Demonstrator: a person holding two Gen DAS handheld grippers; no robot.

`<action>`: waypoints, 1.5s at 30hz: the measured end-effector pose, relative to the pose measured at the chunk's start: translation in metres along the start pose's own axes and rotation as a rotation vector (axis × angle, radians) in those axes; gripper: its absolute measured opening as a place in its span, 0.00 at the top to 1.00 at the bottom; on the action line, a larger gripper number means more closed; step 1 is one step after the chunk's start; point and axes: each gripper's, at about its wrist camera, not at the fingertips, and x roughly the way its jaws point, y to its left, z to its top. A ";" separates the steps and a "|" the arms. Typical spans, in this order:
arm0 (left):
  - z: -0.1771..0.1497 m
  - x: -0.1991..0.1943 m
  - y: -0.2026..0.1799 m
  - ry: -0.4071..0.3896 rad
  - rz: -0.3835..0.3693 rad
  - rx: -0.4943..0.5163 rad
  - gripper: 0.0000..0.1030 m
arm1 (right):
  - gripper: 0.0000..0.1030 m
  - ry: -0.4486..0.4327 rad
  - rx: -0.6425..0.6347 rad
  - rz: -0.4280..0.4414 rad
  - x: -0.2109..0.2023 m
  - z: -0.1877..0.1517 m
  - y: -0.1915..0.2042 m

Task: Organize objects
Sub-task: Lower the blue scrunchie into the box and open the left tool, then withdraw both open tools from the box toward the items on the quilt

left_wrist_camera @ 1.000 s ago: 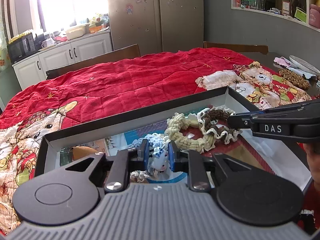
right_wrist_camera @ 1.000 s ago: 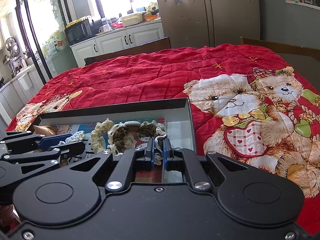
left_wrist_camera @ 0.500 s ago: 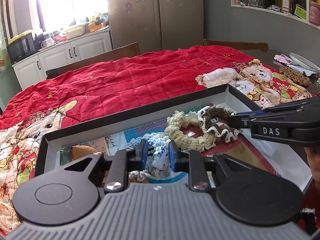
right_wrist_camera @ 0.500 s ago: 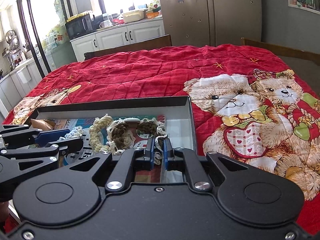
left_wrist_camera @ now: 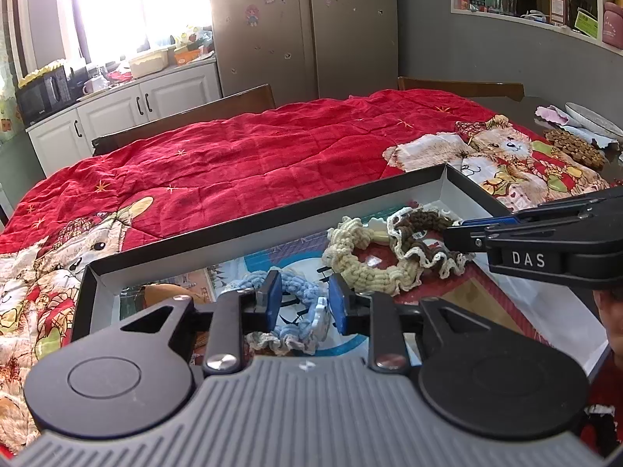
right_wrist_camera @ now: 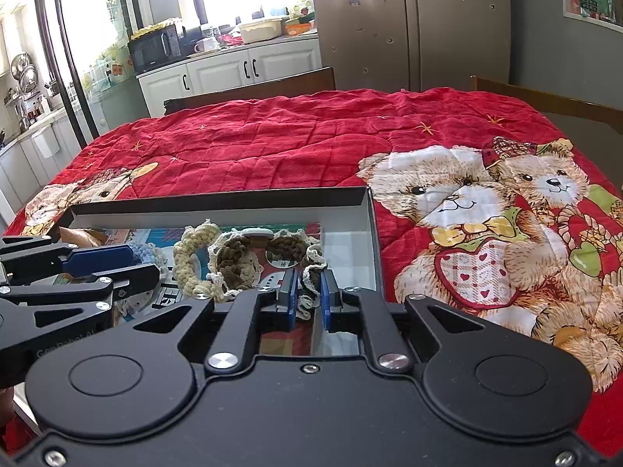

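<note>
A black box (left_wrist_camera: 272,222) with grey walls lies on the red quilt and holds three crocheted scrunchies. The blue scrunchie (left_wrist_camera: 296,292) rests on the box floor between the pads of my left gripper (left_wrist_camera: 305,305). Its jaws are opening and the pads stand clear of the scrunchie. To its right lie a cream scrunchie (left_wrist_camera: 362,268) and a brown scrunchie (left_wrist_camera: 420,229) with a white lace edge. My right gripper (right_wrist_camera: 307,299) hovers over the brown scrunchie (right_wrist_camera: 233,257). Its jaws are opening slightly, and the lace edge hangs loose in the narrow gap.
A red quilt (right_wrist_camera: 272,144) printed with bears covers the table. An orange object (left_wrist_camera: 159,292) lies in the box's left end. A brown woven mat (left_wrist_camera: 572,148) and a plate (left_wrist_camera: 592,116) sit at the far right. Wooden chairs (left_wrist_camera: 218,105) stand behind the table.
My left jaws have spread apart and let go of the blue scrunchie, which now rests in the box. The right jaws have parted a little. Neither hand has moved.
</note>
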 end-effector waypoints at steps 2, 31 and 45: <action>0.000 -0.001 0.000 -0.003 0.003 0.000 0.54 | 0.85 -0.001 0.000 0.000 0.000 0.000 0.000; -0.003 -0.039 -0.004 -0.103 0.044 0.004 0.17 | 0.65 -0.089 -0.025 -0.003 -0.039 0.000 0.003; -0.006 -0.079 -0.003 -0.146 0.033 -0.001 0.15 | 0.65 -0.121 -0.038 0.029 -0.085 -0.008 0.006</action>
